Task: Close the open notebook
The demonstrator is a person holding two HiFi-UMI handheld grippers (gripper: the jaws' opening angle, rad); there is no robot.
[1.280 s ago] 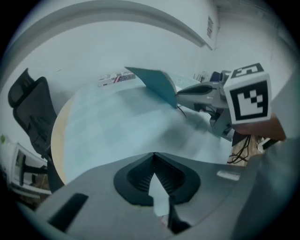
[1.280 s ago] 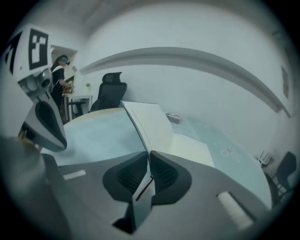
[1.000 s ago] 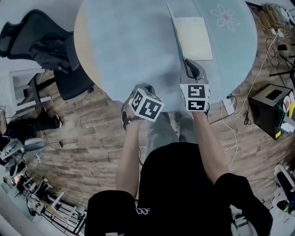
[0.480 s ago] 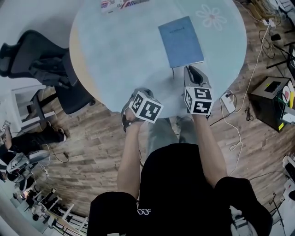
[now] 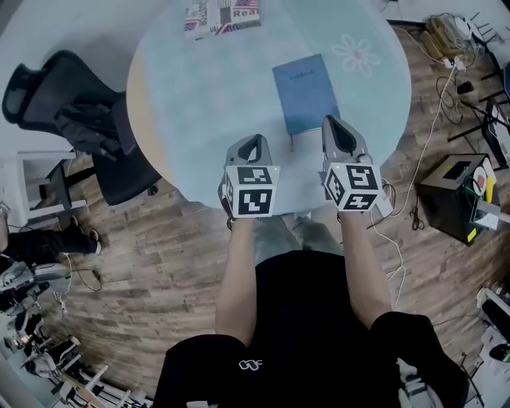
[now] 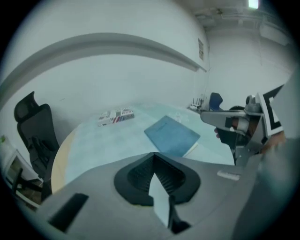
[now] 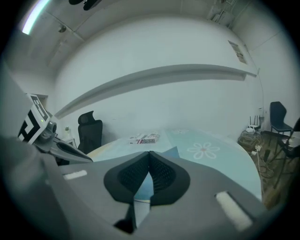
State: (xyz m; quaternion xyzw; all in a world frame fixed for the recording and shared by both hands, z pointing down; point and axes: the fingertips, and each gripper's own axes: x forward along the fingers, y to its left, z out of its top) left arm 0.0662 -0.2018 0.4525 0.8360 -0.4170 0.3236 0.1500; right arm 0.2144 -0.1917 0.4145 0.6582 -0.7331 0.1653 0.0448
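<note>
two things lie on the table (image 5: 191,119): closed notebook (image 5: 305,92), printed box (image 5: 222,16). left gripper (image 5: 253,141) and right gripper (image 5: 332,120) hover nearside, jaws together, empty, the right's just closed.

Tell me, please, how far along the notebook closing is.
Done: the blue notebook lies closed, flat on the table. In hand: nothing; the left hand-held gripper is shut and empty, and the right hand-held gripper has just closed on nothing. Left: nothing visible.

Both forearms (image 5: 239,271) reached side by side over the table's (image 5: 199,103) near edge. Left gripper (image 5: 253,139) jaws met, empty; right gripper (image 5: 330,119) jaws had just closed on nothing.
</note>
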